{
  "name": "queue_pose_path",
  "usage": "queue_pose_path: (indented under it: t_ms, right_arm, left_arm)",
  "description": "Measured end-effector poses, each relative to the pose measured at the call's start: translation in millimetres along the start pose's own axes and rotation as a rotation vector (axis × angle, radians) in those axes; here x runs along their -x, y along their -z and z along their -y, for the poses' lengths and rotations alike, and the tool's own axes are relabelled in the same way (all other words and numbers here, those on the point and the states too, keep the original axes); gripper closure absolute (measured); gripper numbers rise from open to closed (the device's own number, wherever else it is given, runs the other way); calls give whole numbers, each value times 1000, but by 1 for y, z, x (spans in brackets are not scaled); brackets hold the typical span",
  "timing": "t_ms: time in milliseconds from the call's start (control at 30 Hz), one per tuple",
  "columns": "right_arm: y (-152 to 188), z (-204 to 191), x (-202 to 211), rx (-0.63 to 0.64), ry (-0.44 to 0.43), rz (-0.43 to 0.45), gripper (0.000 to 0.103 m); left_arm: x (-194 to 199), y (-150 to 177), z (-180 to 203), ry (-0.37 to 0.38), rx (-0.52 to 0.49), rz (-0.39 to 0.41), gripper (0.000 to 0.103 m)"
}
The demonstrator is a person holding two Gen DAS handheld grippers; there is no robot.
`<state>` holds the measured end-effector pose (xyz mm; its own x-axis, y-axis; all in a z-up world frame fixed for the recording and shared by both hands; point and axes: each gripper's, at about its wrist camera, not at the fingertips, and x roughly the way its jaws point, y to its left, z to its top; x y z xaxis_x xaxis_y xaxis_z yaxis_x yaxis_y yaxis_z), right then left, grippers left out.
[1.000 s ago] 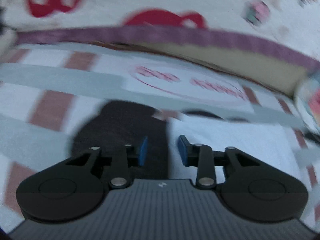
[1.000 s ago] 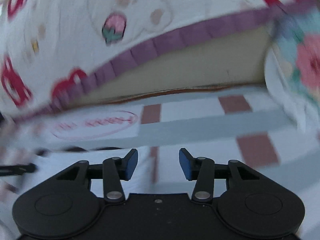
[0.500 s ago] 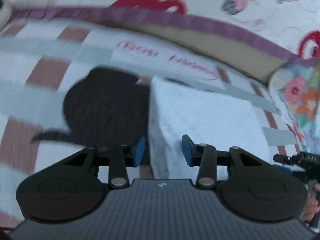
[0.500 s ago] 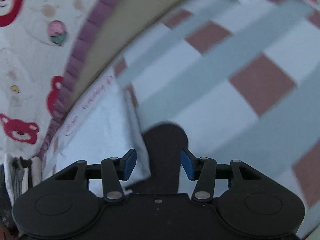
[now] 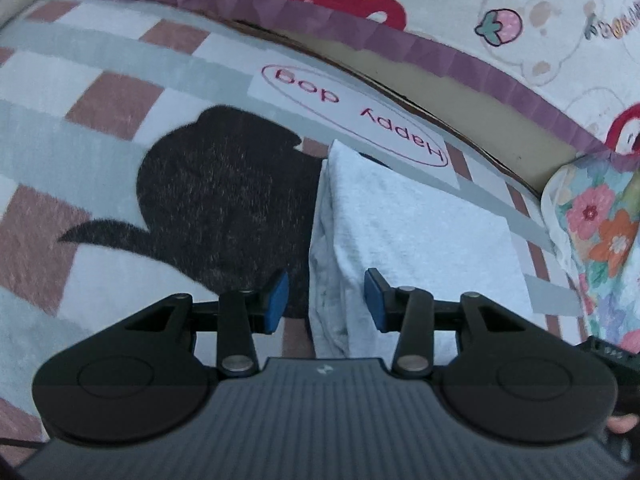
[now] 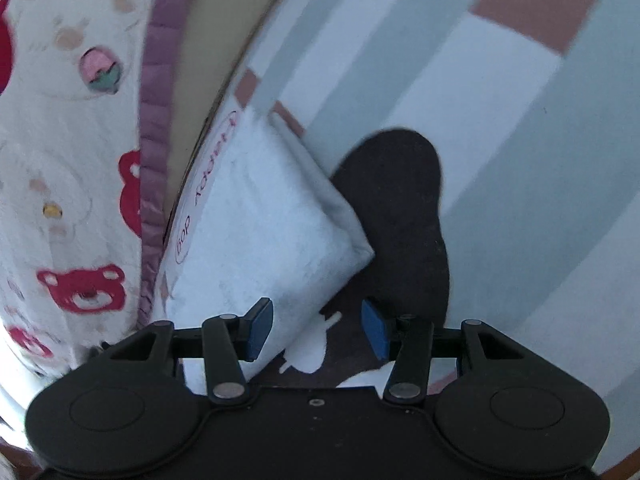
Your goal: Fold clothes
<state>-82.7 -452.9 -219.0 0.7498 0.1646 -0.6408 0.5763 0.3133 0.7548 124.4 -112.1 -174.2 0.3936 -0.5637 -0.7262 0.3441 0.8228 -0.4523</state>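
Observation:
A folded pale blue-white garment (image 5: 404,236) lies flat on a checked blanket (image 5: 100,92) printed with a black dog shape (image 5: 224,200). My left gripper (image 5: 326,300) is open and empty, its blue pads straddling the garment's near left edge just above it. In the right wrist view the same garment (image 6: 264,220) lies left of centre, its folded corner pointing toward the black shape (image 6: 404,216). My right gripper (image 6: 318,330) is open and empty, hovering over the garment's near corner.
A bear-print quilt with a purple frill (image 5: 360,20) borders the far side, also seen at left in the right wrist view (image 6: 72,128). A floral cloth (image 5: 600,240) sits at the right. A "Happy dog" label (image 5: 356,116) is printed beyond the garment.
Both grippers have swung and drawn back toward the folded garment, which now fills more of each view. The right view rotated strongly. Both grippers stayed open.

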Motion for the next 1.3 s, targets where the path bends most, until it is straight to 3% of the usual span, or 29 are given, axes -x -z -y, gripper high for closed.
queue_pose_path:
  t_ms: [33,100,133,233,267,300,333,433,600,633,667,733,767,800,967,1300]
  right_arm:
    - [2,-12,3,94,19,11,50]
    - [8,-38,9,308,65,37,79]
    - [9,-58,8,449,87,53,81]
    - [4,-103,-6,768,137,126,80]
    - [1,-116,-13,857,151,151,74]
    - [-6,-120,-27,917,173,151,56]
    - [-12,-125,-40,973,194,151,51]
    - [-19,-122,-57,1006,199,159,49]
    - [-32,-117,-84,1062,208,172,51]
    - [-35,-116,-89,1073,209,175,54]
    - [-37,-115,-94,1084,210,177,68]
    - [-37,-115,-91,1091,199,172,85]
    - [-36,-114,-89,1094,193,170,100]
    - [-37,-113,-88,1085,191,174,103]
    - [-53,-104,-72,973,163,208,103]
    - [-66,-78,-18,843,193,321,103]
  left_arm:
    - [0,1,2,-6,-17,7,61]
    - [-1,1,3,-19,-31,11,59]
    - [-2,1,3,-23,-31,12,59]
    - [-1,-1,7,-42,-37,27,59]
    - [1,-1,8,-55,-39,43,59]
    - [5,-1,11,-67,-52,66,59]
    - [8,0,14,-79,-65,89,59]
    - [19,1,23,-115,-104,157,59]
    - [19,5,38,-101,-173,157,59]
    - [17,6,41,-102,-186,150,59]
    - [14,7,44,-103,-199,143,59]
    - [10,9,48,-95,-202,136,59]
    - [8,9,50,-92,-203,132,59]
    - [5,10,52,-88,-204,128,59]
    - [1,12,58,-108,-234,129,59]
    - [-1,14,52,-125,-232,115,59]
